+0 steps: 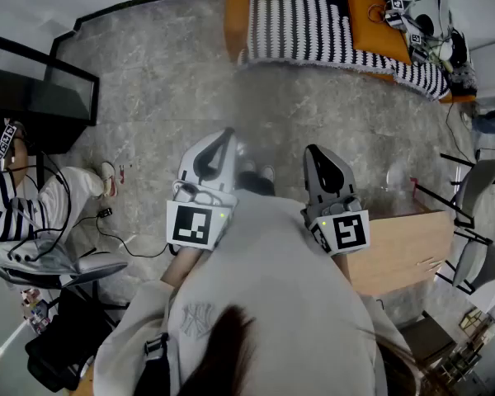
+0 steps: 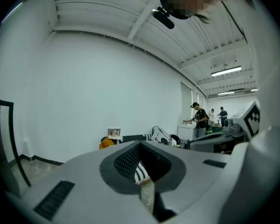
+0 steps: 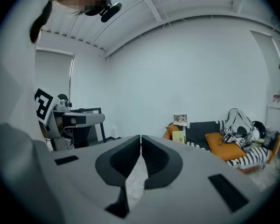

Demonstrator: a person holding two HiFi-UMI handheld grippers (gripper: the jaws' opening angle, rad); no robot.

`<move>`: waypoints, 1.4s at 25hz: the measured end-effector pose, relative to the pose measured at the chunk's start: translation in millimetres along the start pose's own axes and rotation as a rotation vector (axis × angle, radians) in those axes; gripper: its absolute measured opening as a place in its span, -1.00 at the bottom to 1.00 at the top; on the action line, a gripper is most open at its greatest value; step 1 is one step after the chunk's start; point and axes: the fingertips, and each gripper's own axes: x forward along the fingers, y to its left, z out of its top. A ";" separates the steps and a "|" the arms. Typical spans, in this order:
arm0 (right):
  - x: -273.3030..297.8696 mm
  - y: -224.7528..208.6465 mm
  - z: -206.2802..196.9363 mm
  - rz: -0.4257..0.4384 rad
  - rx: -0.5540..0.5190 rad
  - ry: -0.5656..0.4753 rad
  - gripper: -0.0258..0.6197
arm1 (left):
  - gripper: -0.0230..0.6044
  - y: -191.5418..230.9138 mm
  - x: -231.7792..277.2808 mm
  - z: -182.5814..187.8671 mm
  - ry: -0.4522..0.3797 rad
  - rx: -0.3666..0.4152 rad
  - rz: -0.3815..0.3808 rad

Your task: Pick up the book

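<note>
Book (image 3: 178, 136) propped on the sofa (image 3: 200, 129), tongs empty

It leaned upright at the sofa's orange end. The left gripper (image 1: 227, 136) and right gripper (image 1: 314, 152) were each pressed together on nothing, side by side over the grey floor, well short of the sofa.

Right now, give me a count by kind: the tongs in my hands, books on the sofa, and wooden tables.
Tongs: 2, the left tongs and the right tongs, both shut and empty
Book: 1, propped up on the sofa
Wooden table: 1
Total: 4
</note>
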 end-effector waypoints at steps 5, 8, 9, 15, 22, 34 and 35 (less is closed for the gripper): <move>2.2 -5.1 2.2 0.005 -0.007 -0.004 -0.84 | -0.90 -0.3 3.8 2.1 -0.011 0.005 0.006; 2.3 -7.4 4.3 0.010 -0.011 -0.009 -0.84 | -0.90 -1.4 5.7 3.9 -0.016 0.007 0.007; 2.2 -8.8 4.8 0.012 -0.010 -0.010 -0.84 | -0.90 -2.1 6.9 4.7 -0.018 0.007 0.009; -2.2 -22.1 5.0 0.022 -0.013 -0.016 -0.84 | -0.90 -13.4 16.6 8.8 -0.028 0.025 0.013; -15.2 -47.2 0.5 0.025 -0.009 -0.017 -0.84 | -0.90 -42.0 31.4 11.3 -0.038 0.051 0.005; -29.2 -75.6 -11.7 0.067 0.050 -0.033 -0.83 | -0.90 -58.1 45.2 2.2 -0.022 0.059 0.022; -27.5 -77.6 -13.1 0.068 0.057 -0.028 -0.83 | -0.90 -56.7 48.5 2.4 -0.021 0.057 0.021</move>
